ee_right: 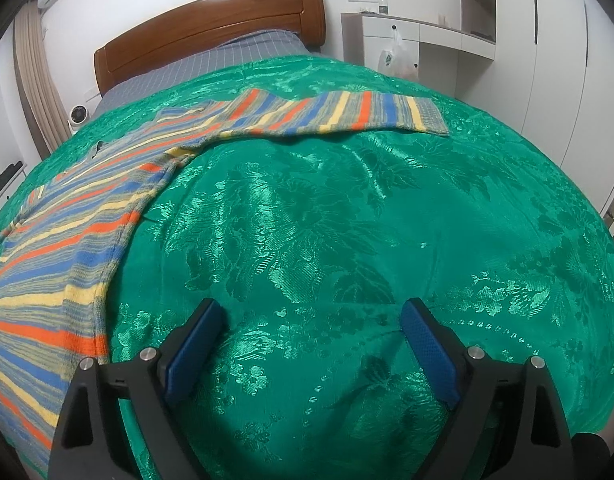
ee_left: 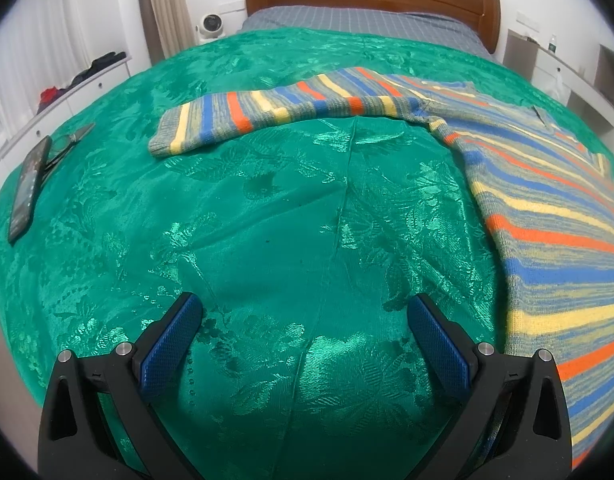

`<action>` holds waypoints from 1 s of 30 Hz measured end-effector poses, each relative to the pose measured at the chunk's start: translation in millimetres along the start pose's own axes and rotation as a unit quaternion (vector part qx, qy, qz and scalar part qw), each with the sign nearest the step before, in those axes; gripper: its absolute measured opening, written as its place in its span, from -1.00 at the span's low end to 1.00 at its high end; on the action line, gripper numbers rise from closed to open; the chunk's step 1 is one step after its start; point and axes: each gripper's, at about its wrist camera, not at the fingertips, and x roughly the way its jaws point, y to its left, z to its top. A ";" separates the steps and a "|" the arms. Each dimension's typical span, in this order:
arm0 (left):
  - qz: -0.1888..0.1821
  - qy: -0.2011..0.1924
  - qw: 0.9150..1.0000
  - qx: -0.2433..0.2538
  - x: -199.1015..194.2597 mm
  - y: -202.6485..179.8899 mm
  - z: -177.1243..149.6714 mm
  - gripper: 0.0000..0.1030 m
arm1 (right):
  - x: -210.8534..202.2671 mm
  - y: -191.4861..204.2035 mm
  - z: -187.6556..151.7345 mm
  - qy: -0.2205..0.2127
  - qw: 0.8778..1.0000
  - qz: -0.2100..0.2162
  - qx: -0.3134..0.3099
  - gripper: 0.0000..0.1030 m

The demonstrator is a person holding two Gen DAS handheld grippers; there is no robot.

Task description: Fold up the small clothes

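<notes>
The striped sweater (ee_left: 547, 208) is seen spread flat on the green bedspread (ee_left: 267, 220), one sleeve (ee_left: 275, 112) stretched out sideways across the cover. The left gripper (ee_left: 305, 312) is held above bare fabric beside the sweater's hem, tongs wide apart, nothing between them. The right gripper (ee_right: 311, 320) is likewise parted and empty. A phone (ee_left: 27, 188) is spotted at the bed's edge.
</notes>
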 end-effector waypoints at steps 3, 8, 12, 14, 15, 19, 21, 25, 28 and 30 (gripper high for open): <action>0.000 0.000 1.000 0.000 -0.1 -0.1 -0.2 0.99 | 0.7 0.2 0.0 0.000 1.000 0.001 0.000 0.79; 0.001 -0.002 1.000 0.001 0.4 -0.9 0.0 0.99 | 0.5 0.6 -0.1 -0.001 1.000 0.000 -0.001 0.80; 0.001 -0.002 1.000 0.000 0.4 -0.9 0.0 0.99 | 0.4 0.8 -0.4 -0.001 1.000 0.000 -0.001 0.81; 0.001 -0.002 1.000 0.001 0.5 -0.9 0.1 0.99 | 0.4 0.8 -0.5 -0.001 1.000 0.000 -0.001 0.81; 0.001 -0.002 1.000 0.001 0.5 -0.8 0.1 0.99 | 0.3 0.9 -0.6 -0.001 1.000 0.000 -0.001 0.81; 0.001 -0.002 1.000 0.001 0.8 -0.8 0.2 0.99 | 0.5 1.0 -0.4 -0.001 1.000 -0.001 -0.001 0.81; 0.001 -0.002 1.000 0.001 0.8 -0.8 0.1 0.99 | 0.4 1.1 -0.5 -0.001 1.000 -0.001 -0.001 0.81; 0.001 -0.002 1.000 0.001 0.9 -0.8 0.2 0.99 | 0.2 1.2 -0.6 -0.001 1.000 -0.001 -0.001 0.81; 0.001 -0.002 1.000 0.001 1.1 -1.1 0.2 0.99 | 0.2 1.2 -0.6 -0.001 1.000 -0.001 -0.001 0.81; 0.001 -0.002 1.000 0.001 1.0 -0.9 0.0 0.99 | 0.1 1.2 -0.6 -0.001 1.000 -0.001 -0.001 0.81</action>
